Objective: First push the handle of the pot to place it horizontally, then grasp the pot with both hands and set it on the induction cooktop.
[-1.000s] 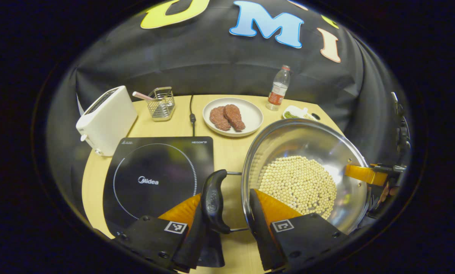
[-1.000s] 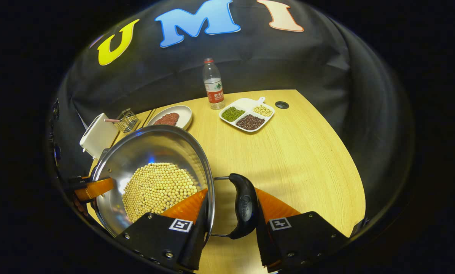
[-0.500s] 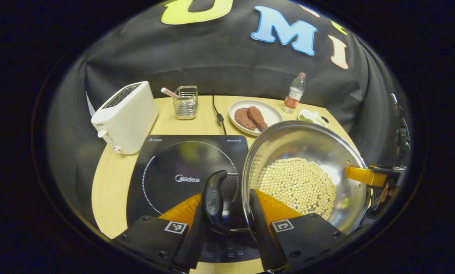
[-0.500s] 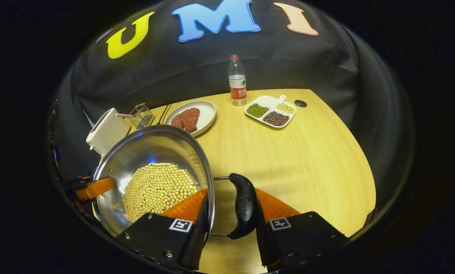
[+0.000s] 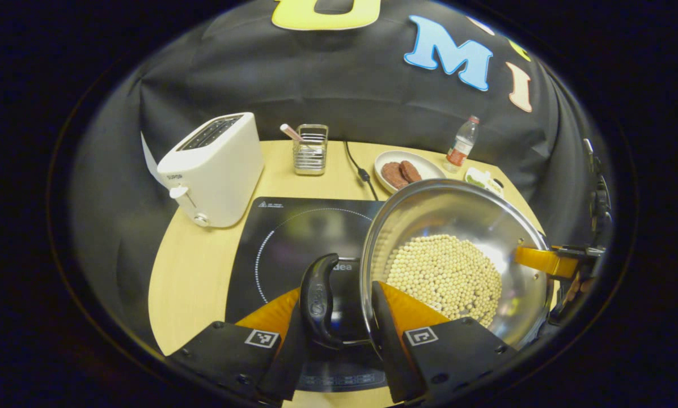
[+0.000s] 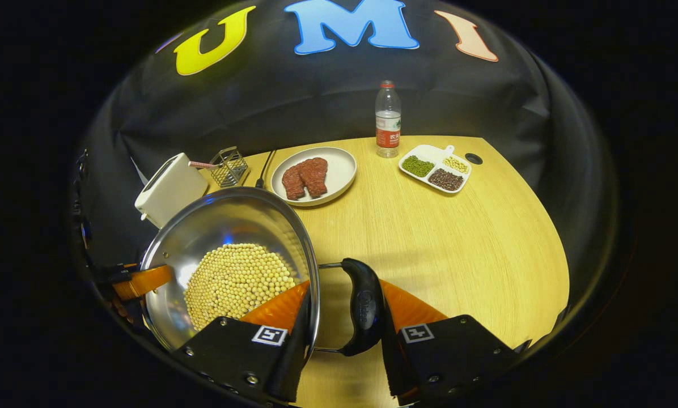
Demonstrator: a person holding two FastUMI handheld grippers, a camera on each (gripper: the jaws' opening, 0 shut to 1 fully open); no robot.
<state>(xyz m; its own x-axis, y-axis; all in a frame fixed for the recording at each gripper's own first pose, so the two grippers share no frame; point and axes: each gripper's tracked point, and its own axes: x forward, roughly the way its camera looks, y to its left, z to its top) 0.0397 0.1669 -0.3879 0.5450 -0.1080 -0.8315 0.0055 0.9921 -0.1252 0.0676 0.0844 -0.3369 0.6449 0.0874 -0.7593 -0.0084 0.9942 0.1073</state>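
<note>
Both tools clenched on black side handles of round steel pot (image 5: pixel 458 249) with yellow beans: left tool (image 5: pixel 339 317), right tool (image 6: pixel 344 323). Pot partly over black induction cooktop (image 5: pixel 293 238); white toaster (image 5: pixel 214 167) beside on wooden bench (image 6: pixel 446 238).

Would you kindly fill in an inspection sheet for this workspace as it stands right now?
Surface: light wooden table.
Job's things: steel pot filled with pale beans, carried partly above the black induction cooktop; one black handle per side.
Clutter: white toaster, wire holder, plate of meat, water bottle, divided dish of beans.
Grippers: left claw straddles rim and near handle; right claw likewise at the opposite handle.
Cables: black cord runs from the cooktop to the table's back edge.
Surroundings: black cloth wall.
</note>
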